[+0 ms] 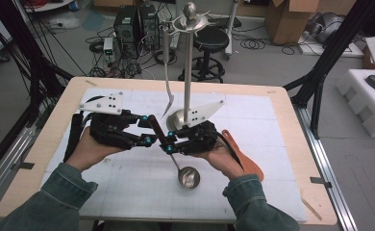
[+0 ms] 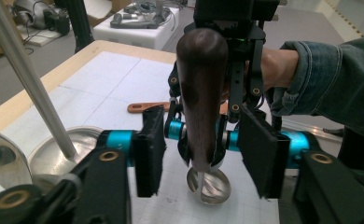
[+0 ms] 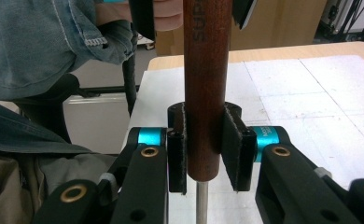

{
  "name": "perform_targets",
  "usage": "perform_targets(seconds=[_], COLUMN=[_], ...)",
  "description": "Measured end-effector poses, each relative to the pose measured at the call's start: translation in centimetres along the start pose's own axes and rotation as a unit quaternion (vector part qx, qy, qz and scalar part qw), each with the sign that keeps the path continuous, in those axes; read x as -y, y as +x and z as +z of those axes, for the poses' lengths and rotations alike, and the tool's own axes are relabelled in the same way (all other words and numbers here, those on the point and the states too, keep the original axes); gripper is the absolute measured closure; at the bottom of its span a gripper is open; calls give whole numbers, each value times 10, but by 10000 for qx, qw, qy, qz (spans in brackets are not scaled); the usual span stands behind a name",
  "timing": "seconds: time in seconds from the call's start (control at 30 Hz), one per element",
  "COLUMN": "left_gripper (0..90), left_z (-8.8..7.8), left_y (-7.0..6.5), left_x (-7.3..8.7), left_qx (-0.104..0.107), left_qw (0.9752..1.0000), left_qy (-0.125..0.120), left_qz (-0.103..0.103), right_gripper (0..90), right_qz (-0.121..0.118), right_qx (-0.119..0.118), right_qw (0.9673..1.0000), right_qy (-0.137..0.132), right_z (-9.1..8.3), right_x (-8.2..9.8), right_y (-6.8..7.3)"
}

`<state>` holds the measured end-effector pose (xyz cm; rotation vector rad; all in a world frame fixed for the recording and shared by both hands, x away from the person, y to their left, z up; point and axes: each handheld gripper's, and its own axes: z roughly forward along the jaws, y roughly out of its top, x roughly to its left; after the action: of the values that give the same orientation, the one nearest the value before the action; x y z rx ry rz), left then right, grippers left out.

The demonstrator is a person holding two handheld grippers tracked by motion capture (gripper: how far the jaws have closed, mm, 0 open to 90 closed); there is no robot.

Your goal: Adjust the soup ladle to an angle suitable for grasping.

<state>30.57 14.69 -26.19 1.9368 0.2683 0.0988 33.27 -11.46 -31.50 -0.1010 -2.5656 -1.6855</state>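
- The metal stand (image 1: 188, 67) rises from its round base (image 1: 178, 120) just behind the right gripper (image 1: 170, 143), and a slim steel utensil (image 1: 168, 91) hangs from the rack at its top, its tip close above the gap between the two grippers.
- In the left gripper view the stand's pole slants past that gripper's left jaw, with the base close beside it.
- An orange spatula (image 1: 245, 159) lies flat on the white mat (image 1: 128, 187) on the right gripper's outer side, partly under the right hand (image 1: 224, 156).
- The right gripper's pads (image 3: 234, 149) are clamped on the lower end of the ladle's dark wooden handle (image 3: 207, 84), one pad on each side, right where the thin metal shaft leaves the wood.
- The ladle (image 1: 188, 177) hangs below that grip, its steel bowl close to the mat, nearer the person than both grippers.
- The left gripper (image 2: 203, 154) faces the right one, the handle between its pads.
- A gap shows on each side, so it stands open around the wood.
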Motion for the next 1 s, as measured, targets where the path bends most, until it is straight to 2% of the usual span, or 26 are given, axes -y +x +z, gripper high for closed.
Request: perform_targets(seconds=[0.23,0.47,0.6,0.8,0.87,0.93,1.0], left_gripper=[699,705,706,706,705,698,625], left_z=[2,5,9,12,12,12,10], left_y=[-1,-2,-3,-4,-4,-6,-7], left_x=[-4,-6,-10,-12,-12,-12,-12], left_qx=[11,-58,-117,-182,-177,-189,-249], left_qw=[10000,10000,9999,9998,9998,9998,9997], left_qy=[-39,-32,-3,-28,-27,-48,-43], left_qz=[62,-4,-34,-106,-62,13,32], right_gripper=[740,724,711,720,729,737,740], right_qz=[-35,-65,-114,-215,-178,-85,-61], right_qx=[28,287,492,759,761,664,563], right_qw=[10000,9996,9986,9968,9968,9976,9982], right_qy=[-39,-46,-167,-129,-153,-187,-201], right_z=[2,1,-1,-3,-3,-4,-6], right_x=[1,1,0,-1,0,0,1], right_y=[2,8,12,17,17,16,14])
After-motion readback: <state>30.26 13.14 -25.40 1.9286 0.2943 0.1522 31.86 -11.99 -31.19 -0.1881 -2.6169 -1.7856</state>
